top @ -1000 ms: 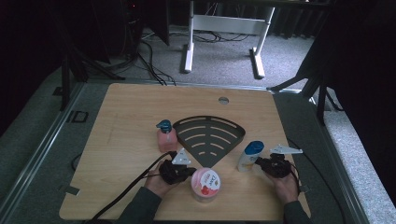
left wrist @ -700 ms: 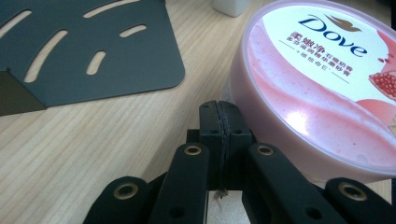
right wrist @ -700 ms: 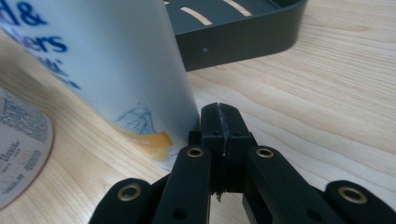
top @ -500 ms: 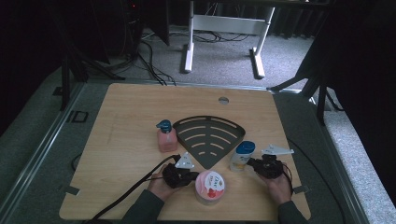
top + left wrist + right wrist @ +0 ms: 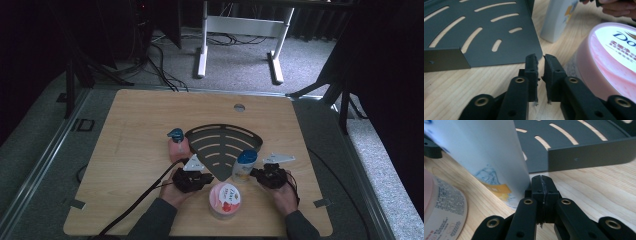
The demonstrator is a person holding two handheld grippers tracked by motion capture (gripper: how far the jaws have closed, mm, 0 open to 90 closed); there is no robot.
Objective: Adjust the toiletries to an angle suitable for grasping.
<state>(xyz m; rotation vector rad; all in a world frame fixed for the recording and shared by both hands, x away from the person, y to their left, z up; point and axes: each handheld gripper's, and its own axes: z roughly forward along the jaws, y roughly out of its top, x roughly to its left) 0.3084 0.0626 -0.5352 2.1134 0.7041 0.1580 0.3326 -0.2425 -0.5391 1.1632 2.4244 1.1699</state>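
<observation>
Nudging the bottle looks to be the step in hand; notes run from the largest item down.

- Pale wooden table (image 5: 130, 130): bare grain around the work, smooth enough for sliding.
- Black fan-shaped slotted metal rack (image 5: 222, 145): lies flat at table centre, with its narrow tip pointing toward the person and a low upright lip along its straight edges.
- Round pink tub with a printed white lid (image 5: 225, 199): stands upright near the front edge, between the two hands and just short of the rack tip.
- White plastic bottle with a blue cap (image 5: 244, 167): stands on the wood against the right edge of the rack, near its tip. It is not on the rack.
- Small pink pump bottle with a blue head (image 5: 178, 147): stands upright at the rack's left edge.
- Right gripper (image 5: 541, 178): jaws pressed together with nothing between them, tips against the lower side of the white bottle.
- Left gripper (image 5: 540, 58): jaws a narrow slit apart and empty, low over the wood, aimed at the rack tip, with the tub just beside it.

Judgement: closed tips can only push, and a push this low against the lip may tip the bottle. It would be better to part the right jaws, straddle the body at mid-height, clamp, lift clear of the lip and set it down flat. The left gripper could brace the rack.
</observation>
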